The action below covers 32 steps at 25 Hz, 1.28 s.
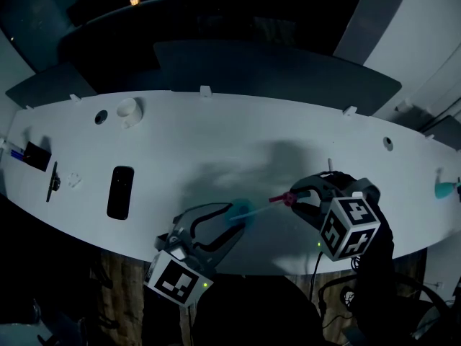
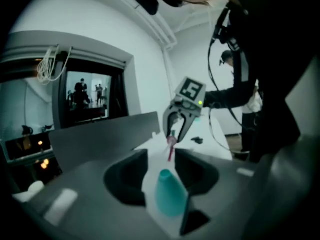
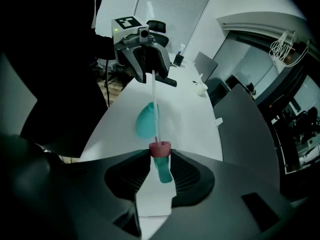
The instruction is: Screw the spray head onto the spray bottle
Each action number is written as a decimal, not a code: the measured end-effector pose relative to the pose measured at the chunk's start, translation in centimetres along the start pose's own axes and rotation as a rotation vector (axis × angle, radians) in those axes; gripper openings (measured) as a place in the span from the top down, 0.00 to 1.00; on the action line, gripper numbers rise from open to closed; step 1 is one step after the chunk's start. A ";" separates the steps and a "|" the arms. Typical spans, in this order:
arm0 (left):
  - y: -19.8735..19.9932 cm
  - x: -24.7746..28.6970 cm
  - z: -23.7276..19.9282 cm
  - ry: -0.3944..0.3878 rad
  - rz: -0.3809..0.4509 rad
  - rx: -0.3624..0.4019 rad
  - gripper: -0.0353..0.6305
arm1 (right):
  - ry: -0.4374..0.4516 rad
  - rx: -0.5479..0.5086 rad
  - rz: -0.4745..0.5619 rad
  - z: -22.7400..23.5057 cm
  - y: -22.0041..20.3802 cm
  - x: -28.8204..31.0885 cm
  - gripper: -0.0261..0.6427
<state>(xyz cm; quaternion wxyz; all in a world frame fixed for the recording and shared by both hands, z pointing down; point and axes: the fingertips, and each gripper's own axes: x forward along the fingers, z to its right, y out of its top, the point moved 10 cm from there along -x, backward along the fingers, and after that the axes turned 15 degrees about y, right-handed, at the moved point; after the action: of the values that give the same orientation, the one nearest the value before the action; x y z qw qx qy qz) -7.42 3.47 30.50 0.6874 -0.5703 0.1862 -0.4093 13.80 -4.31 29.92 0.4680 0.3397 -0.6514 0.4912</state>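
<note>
- Left gripper has its jaws closed partway on the small teal spray bottle, which stands upright at the white table's near edge.
- Right gripper, just right of it, pinches the spray head by its pink collar. Its jaws are narrowly apart, and the dip tube reaches toward the bottle.

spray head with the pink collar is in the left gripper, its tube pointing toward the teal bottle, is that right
No, the gripper is wrong: the spray head with the pink collar is in the right gripper, its tube pointing toward the teal bottle. The right gripper view shows its jaws shut on the collar; the left gripper holds the bottle.
</note>
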 end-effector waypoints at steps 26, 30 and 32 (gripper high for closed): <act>-1.6 0.2 -0.6 0.000 -0.054 0.016 0.91 | 0.065 0.065 0.375 0.0 0.9 -2.8 0.76; -1.7 0.1 -0.8 0.014 -0.048 0.027 0.91 | 0.059 0.058 0.379 0.2 0.7 -2.0 0.77; -1.4 -0.1 -1.2 0.034 -0.031 0.012 0.88 | 0.061 0.050 0.386 0.3 0.7 -1.8 0.77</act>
<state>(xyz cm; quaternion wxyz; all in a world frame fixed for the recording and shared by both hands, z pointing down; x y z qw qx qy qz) -8.87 2.76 31.45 0.6813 -0.5620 0.1865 -0.4304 13.67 -4.42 27.98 0.3761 0.2049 -0.6775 0.5980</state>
